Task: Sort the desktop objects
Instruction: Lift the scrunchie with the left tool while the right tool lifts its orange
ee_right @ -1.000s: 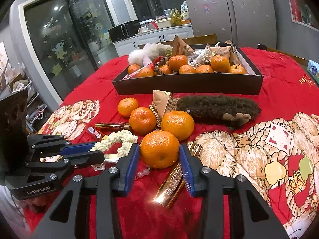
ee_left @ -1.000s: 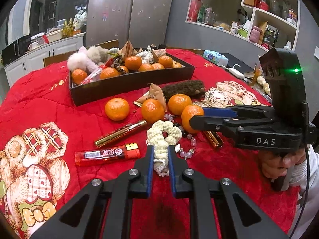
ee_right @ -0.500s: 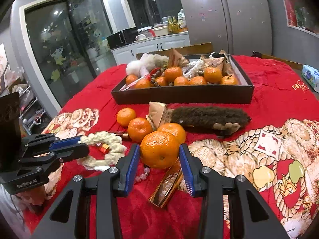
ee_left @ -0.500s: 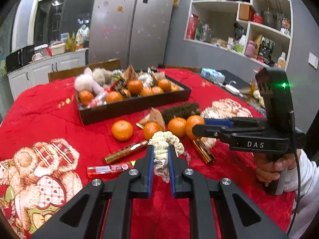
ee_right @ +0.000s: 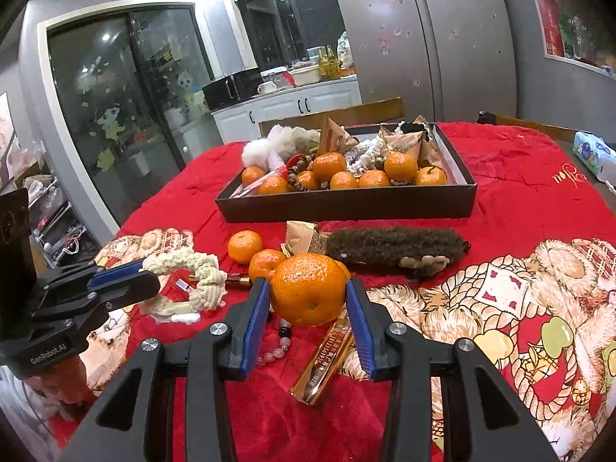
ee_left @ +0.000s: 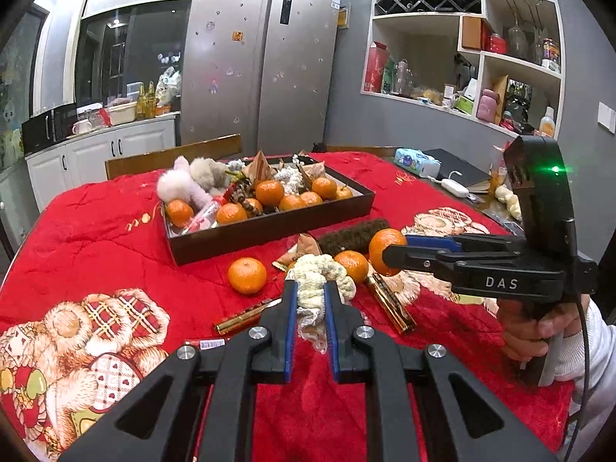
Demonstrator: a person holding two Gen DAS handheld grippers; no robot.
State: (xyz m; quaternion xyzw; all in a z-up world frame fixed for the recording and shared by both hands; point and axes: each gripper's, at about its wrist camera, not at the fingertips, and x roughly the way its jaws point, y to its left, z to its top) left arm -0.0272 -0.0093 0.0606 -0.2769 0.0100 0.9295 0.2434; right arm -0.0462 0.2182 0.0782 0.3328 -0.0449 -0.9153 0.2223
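Observation:
My left gripper (ee_left: pixel 309 300) is shut on a cream knitted scrunchie (ee_left: pixel 316 275) and holds it above the red cloth; the scrunchie also shows in the right wrist view (ee_right: pixel 184 275). My right gripper (ee_right: pixel 307 300) is shut on an orange tangerine (ee_right: pixel 308 288), lifted off the table; the tangerine also shows in the left wrist view (ee_left: pixel 385 244). A dark tray (ee_right: pixel 346 204) at the back holds several tangerines, fluffy toys and packets. Loose tangerines (ee_right: pixel 245 245) and a brown furry case (ee_right: pixel 392 246) lie in front of it.
Gold tubes (ee_right: pixel 327 358) (ee_left: pixel 242 317), a bead bracelet (ee_right: pixel 275 348) and a red tube (ee_left: pixel 208 343) lie on the red tablecloth (ee_right: pixel 519 192). A tissue pack (ee_left: pixel 415 159) and notebook sit at the far right. A wooden chair (ee_left: pixel 173 156) stands behind the table.
Both grippers have risen from the table, the left lifting the scrunchie and the right lifting the tangerine. The objects on the cloth look farther below.

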